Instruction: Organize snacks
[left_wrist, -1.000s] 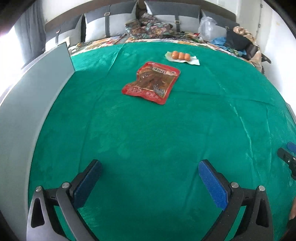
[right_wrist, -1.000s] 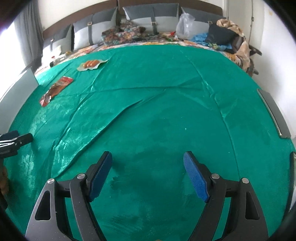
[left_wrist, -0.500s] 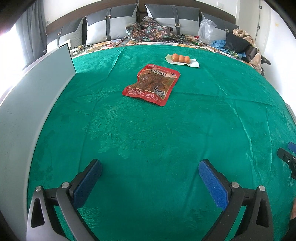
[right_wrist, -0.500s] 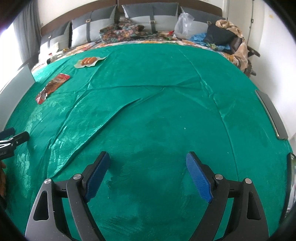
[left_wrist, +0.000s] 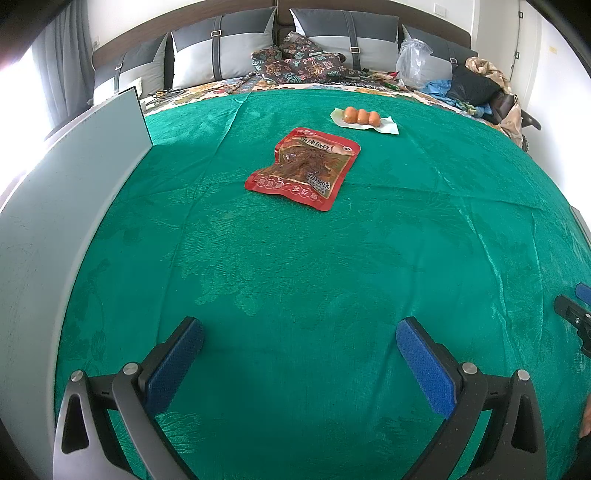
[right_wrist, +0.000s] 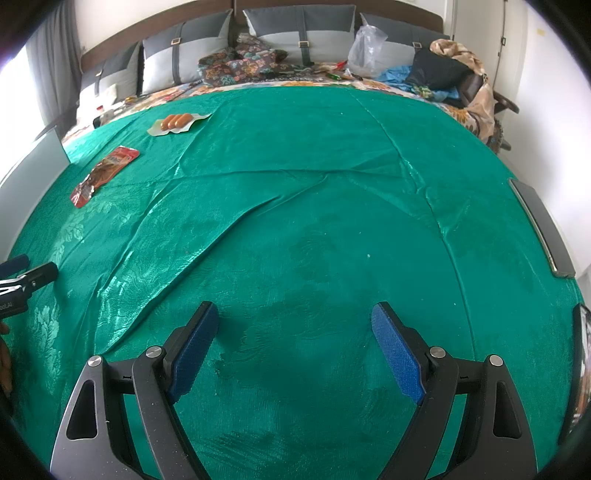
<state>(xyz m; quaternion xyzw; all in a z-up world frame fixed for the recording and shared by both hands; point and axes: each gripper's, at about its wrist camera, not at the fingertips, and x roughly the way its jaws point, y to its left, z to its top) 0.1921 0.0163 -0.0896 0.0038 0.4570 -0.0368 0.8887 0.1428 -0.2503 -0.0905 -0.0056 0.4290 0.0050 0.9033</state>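
2 snacks are seen on the green cloth (left_wrist: 295, 258) that is spread over the bed: a red snack packet (left_wrist: 303, 168), laid flat, and a pale wrapper of 3 orange sausages (left_wrist: 361, 117), placed just beyond it toward the pillows (left_wrist: 221, 55). The 2 items are near each other but not touching. In the right wrist view the same red snack packet (right_wrist: 105, 173) and sausages (right_wrist: 177, 121) are found far off at the left, well apart from the right gripper (right_wrist: 291, 332).

Neither snack is held or touched. The left gripper (left_wrist: 299, 350) is spread wide above bare cloth, with nothing between its blue pads (left_wrist: 173, 365), and the packet is well ahead of it. The right gripper's jaws have just been opening and are now released wide, again with nothing between them; only wrinkled cloth is seen under them.

A grey panel (left_wrist: 55, 221) stands along the left edge of the bed; whether it belongs to a container for the snacks cannot be told. Clothes and a clear plastic bag (left_wrist: 413, 59) are heaped at the headboard.

The task is judged to be at its very start: nothing has been collected, and both snacks are left to be picked up and sorted. The left gripper is judged the better placed for a first reach
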